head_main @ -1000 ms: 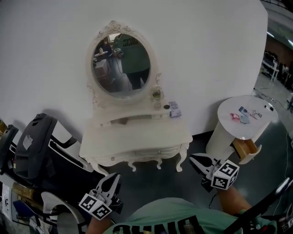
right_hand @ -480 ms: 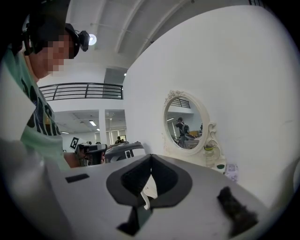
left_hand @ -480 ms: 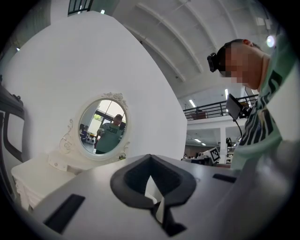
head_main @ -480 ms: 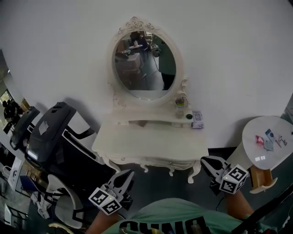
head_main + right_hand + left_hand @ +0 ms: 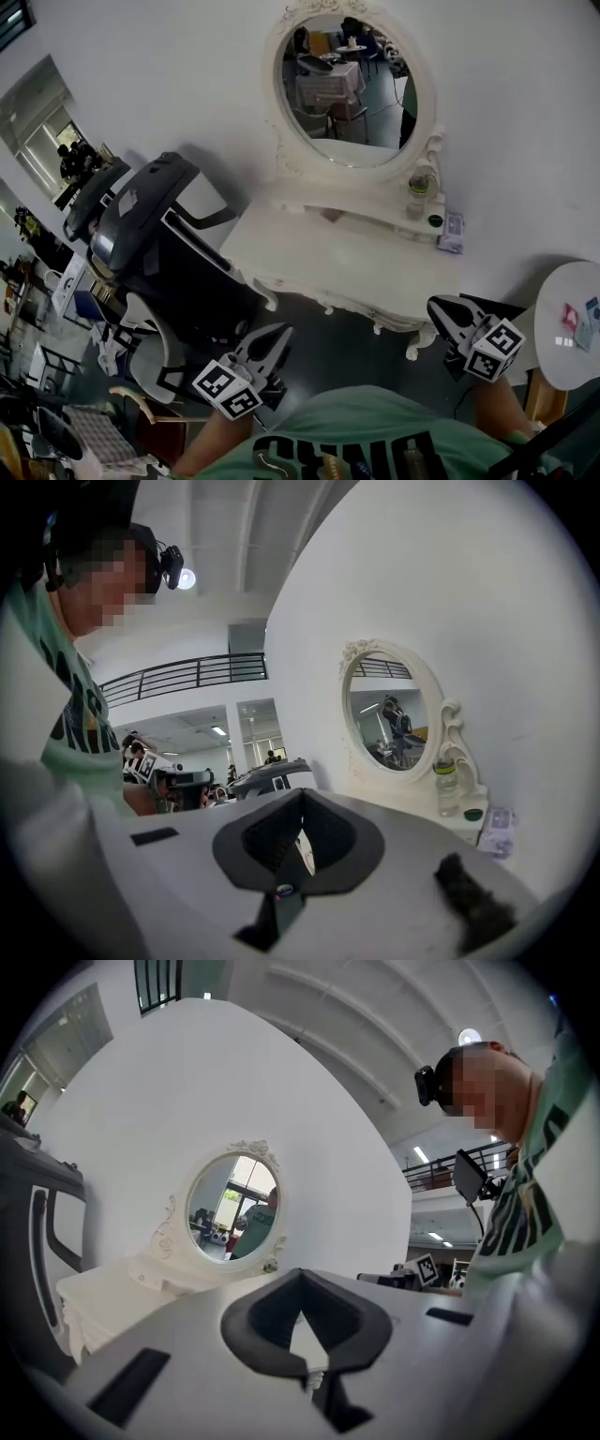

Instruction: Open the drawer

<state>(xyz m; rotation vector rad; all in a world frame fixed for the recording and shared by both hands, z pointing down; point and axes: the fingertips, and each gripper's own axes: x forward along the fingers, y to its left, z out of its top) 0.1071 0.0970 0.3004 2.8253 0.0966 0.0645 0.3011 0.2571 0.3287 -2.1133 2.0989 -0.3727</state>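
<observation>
A white vanity table [image 5: 337, 258] with an oval mirror [image 5: 354, 89] stands against the wall. Its drawer front [image 5: 352, 302] runs under the tabletop's near edge and looks closed. Low in the head view, my left gripper [image 5: 274, 339] is shut with nothing in it and points toward the vanity's left corner, well short of it. My right gripper [image 5: 441, 312] is off the vanity's right front leg, apart from it, its jaws together and empty. In the left gripper view the shut left gripper [image 5: 302, 1275] faces the vanity [image 5: 103, 1288]. In the right gripper view the right gripper [image 5: 302, 795] has the mirror [image 5: 389, 719] to its right.
A black office chair [image 5: 155, 239] stands close to the vanity's left side. A round white side table [image 5: 567, 323] with small items is at the right. A bottle [image 5: 418, 195], a small jar [image 5: 434, 221] and a box [image 5: 452, 232] sit on the vanity's right shelf.
The head view has swung left: the vanity slid right and up, and the black chair now fills the left. Both grippers shifted right at the bottom edge, still shut.
</observation>
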